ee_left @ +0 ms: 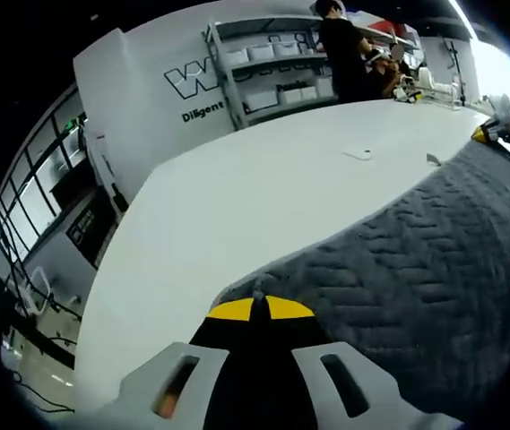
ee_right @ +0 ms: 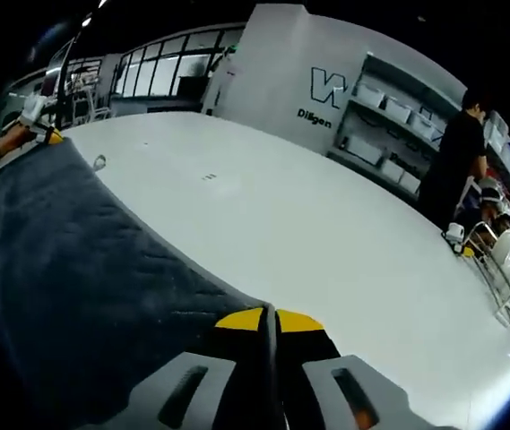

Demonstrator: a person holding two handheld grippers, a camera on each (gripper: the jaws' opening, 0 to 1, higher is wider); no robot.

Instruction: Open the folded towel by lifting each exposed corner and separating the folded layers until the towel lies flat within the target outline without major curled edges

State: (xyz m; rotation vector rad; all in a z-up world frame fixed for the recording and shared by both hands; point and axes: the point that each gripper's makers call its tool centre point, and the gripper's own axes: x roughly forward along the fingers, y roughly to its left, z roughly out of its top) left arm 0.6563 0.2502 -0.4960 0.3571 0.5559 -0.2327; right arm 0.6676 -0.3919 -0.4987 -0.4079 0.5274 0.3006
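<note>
The left gripper point(ee_left: 261, 307) is keeping its yellow-tipped jaws pressed together on the near edge of the grey towel point(ee_left: 416, 269), a small tuft of cloth poking up between the tips. The right gripper point(ee_right: 268, 319) is doing the same in the right gripper view, jaws closed with the towel point(ee_right: 75, 269) edge pinched in the thin seam between them.

One towel is showing, dark grey with a quilted chevron weave, spreading across the white table point(ee_left: 263, 197). Its edge is running as a long curve from each gripper toward the far corner, where the other gripper is appearing small: the right one at the upper right of the left gripper view point(ee_left: 488, 133), the left one at the upper left of the right gripper view point(ee_right: 44, 134). Whether the cloth is lying fully flat is hard to judge through the fisheye bend.

Beyond the towel's edge the table point(ee_right: 326, 233) is stretching wide and bare, offering open room, with a small flat white object point(ee_left: 358, 153) lying apart from the cloth. Past the table, shelving point(ee_left: 263, 63) is standing against a lettered wall, and one person point(ee_right: 456, 161) in black is standing beside it.
</note>
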